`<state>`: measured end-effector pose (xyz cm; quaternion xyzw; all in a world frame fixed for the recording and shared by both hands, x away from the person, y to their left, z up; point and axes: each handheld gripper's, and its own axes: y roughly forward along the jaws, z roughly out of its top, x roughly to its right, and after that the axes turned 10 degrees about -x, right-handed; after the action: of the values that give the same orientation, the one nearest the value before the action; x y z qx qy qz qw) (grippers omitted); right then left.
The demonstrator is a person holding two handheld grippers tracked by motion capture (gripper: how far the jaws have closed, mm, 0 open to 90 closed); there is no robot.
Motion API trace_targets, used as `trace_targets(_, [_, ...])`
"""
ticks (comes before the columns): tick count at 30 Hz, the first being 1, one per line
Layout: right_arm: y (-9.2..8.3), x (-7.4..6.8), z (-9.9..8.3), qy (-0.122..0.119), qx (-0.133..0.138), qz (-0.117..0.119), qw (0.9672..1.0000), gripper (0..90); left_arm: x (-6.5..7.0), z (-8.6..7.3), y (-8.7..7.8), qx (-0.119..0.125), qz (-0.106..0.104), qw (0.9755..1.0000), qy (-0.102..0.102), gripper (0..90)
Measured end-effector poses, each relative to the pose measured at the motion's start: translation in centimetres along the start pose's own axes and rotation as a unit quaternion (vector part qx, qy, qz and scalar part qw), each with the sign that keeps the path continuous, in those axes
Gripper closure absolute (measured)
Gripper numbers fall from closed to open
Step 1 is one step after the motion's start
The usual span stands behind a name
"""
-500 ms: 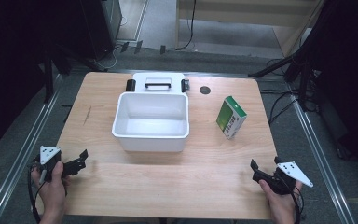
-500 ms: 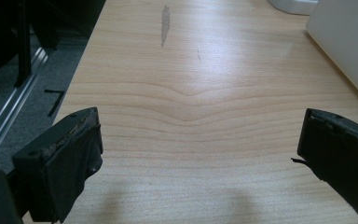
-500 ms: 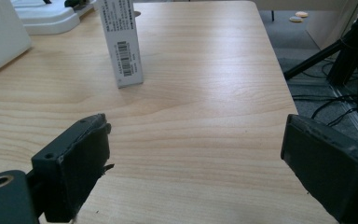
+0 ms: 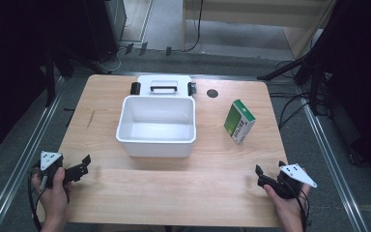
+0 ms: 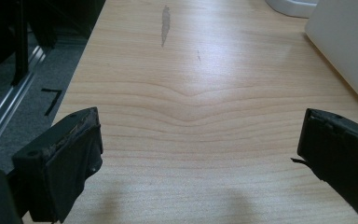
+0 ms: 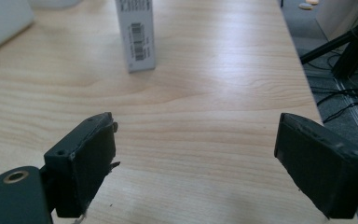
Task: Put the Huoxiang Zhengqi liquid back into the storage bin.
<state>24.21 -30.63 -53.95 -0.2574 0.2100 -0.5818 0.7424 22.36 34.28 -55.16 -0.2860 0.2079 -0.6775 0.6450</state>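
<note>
**Both claws idle at the near edge**

While the white bin (image 4: pixel 156 126) sits mid-tabletop (image 4: pixel 174 193) with its lid (image 4: pixel 164 85) behind and the green box (image 4: pixel 239 121) upright to its right, nothing has shifted since earlier: the left claw (image 4: pixel 79 169) and right claw (image 4: pixel 265 178) gape wide, holding nothing.

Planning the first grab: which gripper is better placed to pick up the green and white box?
Right. The right gripper is open on the same side of the table as the green and white box, with bare wood between. The left gripper would have to cross the white bin.
</note>
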Motion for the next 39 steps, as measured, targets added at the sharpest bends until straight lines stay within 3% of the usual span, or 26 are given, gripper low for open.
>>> trace_targets(3, [0.2,-0.4,0.4,-0.016,-0.018,0.014,0.9996,12.0,0.0,0.0,0.0,0.0,0.0,1.0,0.0,0.8])
trace_targets(4, [0.5,-0.9,1.0,-0.041,-0.039,0.019,0.9982,12.1,0.0,0.0,0.0,0.0,0.001,1.0,0.0,0.8])
trace_targets(5, [0.5,-0.9,1.0,-0.041,-0.039,0.019,0.9982,12.1,0.0,0.0,0.0,-0.001,0.001,1.0,0.0,0.8])
trace_targets(7, [0.6,-1.5,2.1,-0.073,-0.064,0.022,0.9951,12.1,0.1,0.0,0.0,-0.003,0.002,1.0,0.002,0.8])
trace_targets(11, [0.6,-1.7,3.5,-0.087,-0.09,0.022,0.992,12.3,0.0,0.0,0.0,-0.002,0.0,1.0,0.0,0.8])
trace_targets(15, [0.9,-2.0,5.4,-0.11,-0.147,0.015,0.9829,12.6,-0.1,0.0,0.0,-0.002,-0.003,1.0,-0.002,0.8])
trace_targets(16, [0.9,-2.0,5.4,-0.11,-0.147,0.015,0.9829,12.6,-0.1,0.0,0.0,-0.002,-0.003,1.0,-0.002,0.8])
trace_targets(17, [1.0,-2.1,6.1,-0.122,-0.175,0.018,0.9768,12.6,-0.1,0.0,0.0,-0.002,-0.003,1.0,-0.003,0.8])
trace_targets(18, [1.0,-2.1,6.1,-0.122,-0.175,0.018,0.9768,12.6,-0.1,0.0,0.0,-0.002,-0.003,1.0,-0.003,0.8])
trace_targets(19, [1.1,-2.2,6.8,-0.135,-0.2,0.026,0.97,12.7,0.0,0.0,0.1,-0.002,-0.003,1.0,-0.003,0.8])
trace_targets(22, [1.4,-2.5,7.9,-0.143,-0.243,0.027,0.9591,13.0,0.0,0.0,0.1,-0.002,-0.003,1.0,-0.002,0.8])
trace_targets(23, [1.4,-2.5,7.9,-0.143,-0.243,0.027,0.9591,13.0,0.0,0.0,0.1,-0.002,-0.003,1.0,-0.002,0.8])
trace_targets(24, [1.7,-2.7,8.5,-0.14,-0.278,0.034,0.9497,13.0,0.0,0.0,0.1,-0.003,-0.005,1.0,-0.002,0.8])
trace_targets(25, [1.7,-2.7,8.5,-0.14,-0.278,0.034,0.9497,13.0,0.0,0.0,0.1,-0.003,-0.005,1.0,-0.002,0.8])
trace_targets(27, [2.0,-3.0,9.1,-0.149,-0.303,0.041,0.9403,13.0,0.0,0.0,0.1,-0.004,-0.005,1.0,-0.001,0.8])
trace_targets(28, [2.2,-3.3,9.9,-0.157,-0.329,0.043,0.9301,12.9,0.0,0.0,0.1,-0.003,-0.005,1.0,-0.003,0.8])
trace_targets(29, [2.2,-3.3,9.9,-0.157,-0.329,0.043,0.9301,12.9,0.0,0.0,0.1,-0.003,-0.005,1.0,-0.003,0.8])
trace_targets(30, [2.5,-3.5,10.7,-0.164,-0.352,0.044,0.9204,12.8,-0.1,0.0,0.1,-0.003,-0.006,1.0,-0.004,0.8])
trace_targets(32, [2.7,-3.8,11.6,-0.172,-0.37,0.04,0.912,12.8,-0.1,0.0,0.1,-0.003,-0.007,1.0,-0.004,0.8])
trace_targets(36, [3.0,-4.3,13.7,-0.175,-0.399,0.043,0.8991,13.1,-0.1,0.1,0.1,-0.004,-0.008,1.0,-0.004,0.8])
trace_targets(38, [3.1,-4.4,14.5,-0.169,-0.409,0.045,0.8957,13.5,-0.2,0.1,0.1,-0.004,-0.009,0.9999,-0.005,0.8])
trace_targets(39, [3.1,-4.4,14.5,-0.169,-0.409,0.045,0.8957,13.5,-0.2,0.1,0.1,-0.004,-0.009,0.9999,-0.005,0.8])
